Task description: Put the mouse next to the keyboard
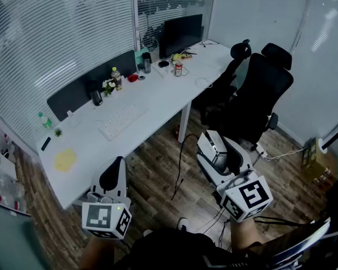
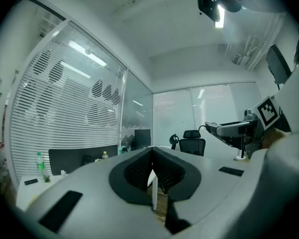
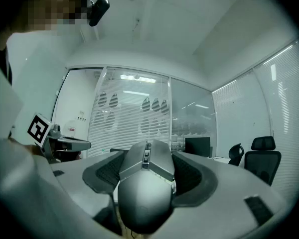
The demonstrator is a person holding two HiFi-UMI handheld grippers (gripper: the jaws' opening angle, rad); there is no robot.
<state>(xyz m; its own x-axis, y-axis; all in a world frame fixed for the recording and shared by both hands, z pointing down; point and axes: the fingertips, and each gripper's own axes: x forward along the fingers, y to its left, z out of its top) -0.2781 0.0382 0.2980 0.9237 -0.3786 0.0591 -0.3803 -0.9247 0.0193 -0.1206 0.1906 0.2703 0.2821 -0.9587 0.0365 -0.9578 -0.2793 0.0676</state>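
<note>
At 10 o'clock in the head view stands the white table (image 1: 158, 91). The keyboard (image 1: 121, 121) lies near its front edge, with a monitor (image 1: 180, 34) at the far end, at 1 o'clock from the keyboard. Two black chairs (image 1: 253, 94) stand at 3 o'clock from the table. The left hand-held gripper (image 1: 115, 173) is over the floor at 6 o'clock from the keyboard. The right hand-held gripper (image 1: 214, 148) is at 4 o'clock from the keyboard, well apart from it.

Left gripper view: the left hand-held gripper (image 2: 151, 156) has its jaws closed together with nothing between them.

Right gripper view: the right hand-held gripper (image 3: 147, 151) grips the mouse (image 3: 145, 188), a grey unit. One pad presses on each flank and the wheel end points away from the camera. The mouse is off the table.
</note>
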